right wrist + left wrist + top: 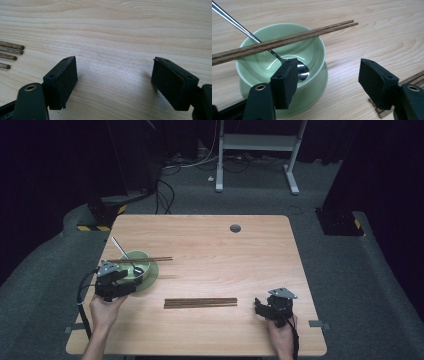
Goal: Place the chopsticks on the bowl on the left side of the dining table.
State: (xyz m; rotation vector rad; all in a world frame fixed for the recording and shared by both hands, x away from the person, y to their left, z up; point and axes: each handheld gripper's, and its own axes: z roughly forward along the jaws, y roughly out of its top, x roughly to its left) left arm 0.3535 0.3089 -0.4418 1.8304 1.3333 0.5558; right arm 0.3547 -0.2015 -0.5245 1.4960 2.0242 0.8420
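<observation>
The bundle of dark wooden chopsticks [200, 303] lies lengthwise on the worktop, between the pale green ceramic bowl [135, 265] and the right tongs [259, 307]; both right and left tongs [131, 281] gape wide, empty.

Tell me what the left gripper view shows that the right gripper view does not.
The left gripper view has the green bowl on its plate, a metal spoon leaning inside it, and a pair of chopsticks laid across the rim. The right gripper view has four round chopstick ends side by side. Both show open black tongs over the wooden table.
</observation>
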